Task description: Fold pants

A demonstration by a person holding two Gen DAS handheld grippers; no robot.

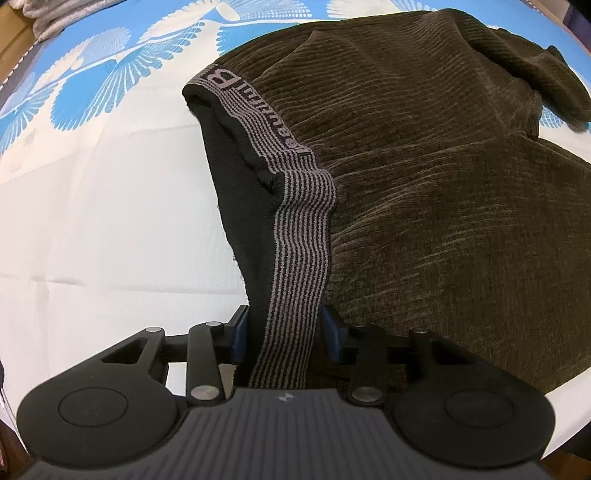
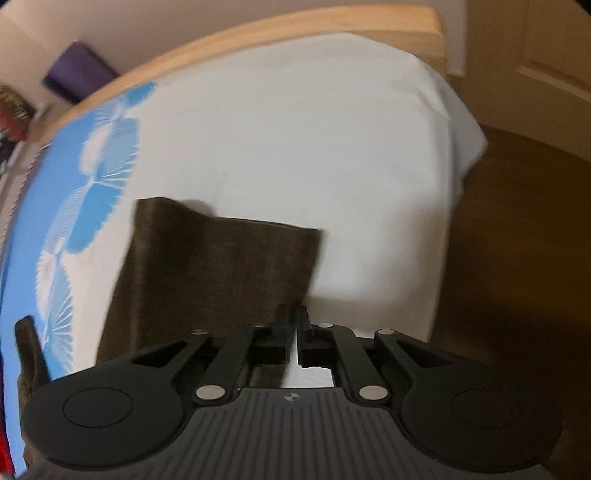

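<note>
Dark olive corduroy pants (image 1: 424,177) lie on a bed with a white and blue sheet (image 1: 92,206). Their striped grey elastic waistband (image 1: 299,258) runs toward me and passes between the blue pads of my left gripper (image 1: 286,328). The jaws stand a band's width apart on either side of it; I cannot tell whether they grip it. In the blurred right wrist view a pant leg end (image 2: 221,269) lies flat on the sheet (image 2: 295,147). My right gripper (image 2: 297,321) is shut, fingertips at the leg's right edge, with nothing seen between them.
A wooden bed frame (image 2: 295,40) runs along the far side. The mattress corner drops to a brown floor (image 2: 517,240) on the right. A purple object (image 2: 77,74) sits beyond the frame. Grey cloth (image 1: 55,18) lies at the far bed edge.
</note>
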